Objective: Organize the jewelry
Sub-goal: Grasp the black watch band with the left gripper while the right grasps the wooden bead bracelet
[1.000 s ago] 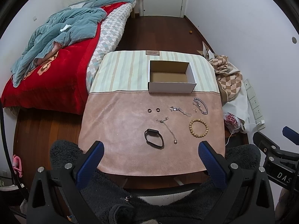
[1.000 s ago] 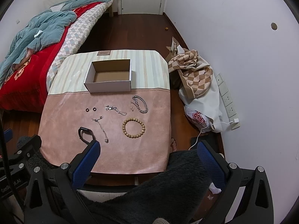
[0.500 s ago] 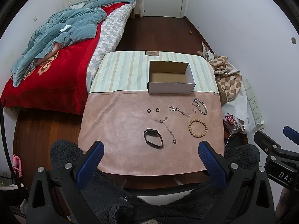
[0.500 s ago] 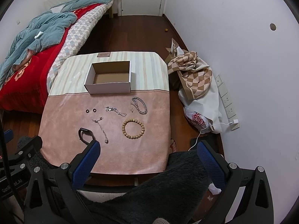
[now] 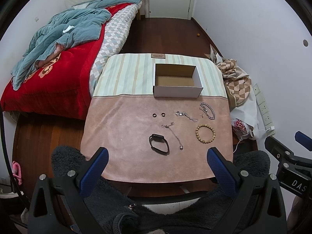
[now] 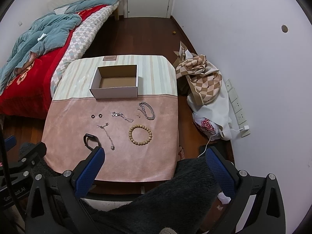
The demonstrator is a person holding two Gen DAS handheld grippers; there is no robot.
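An open white cardboard box (image 5: 177,91) (image 6: 115,92) stands empty at the middle of the small table (image 5: 120,136). In front of it on the pink cloth lie two small dark rings (image 5: 158,114), a silver chain (image 5: 186,115), a thicker silver bracelet (image 5: 207,110), a thin necklace (image 5: 174,134), a wooden bead bracelet (image 5: 205,134) (image 6: 140,135) and a black wristband (image 5: 159,143) (image 6: 91,142). My left gripper (image 5: 158,164) is open and empty, held back over the near table edge. My right gripper (image 6: 155,161) is open and empty, near the table's front right corner.
A bed (image 5: 58,74) with a red blanket and a teal quilt stands left of the table. Bags and a checked cloth (image 6: 204,81) lie on the floor at the right, by a wall with sockets (image 6: 237,105). A dark fleece sleeve (image 5: 136,200) fills the foreground.
Both views have shifted only very slightly. The jewelry and the box have not moved, and both grippers stay open.
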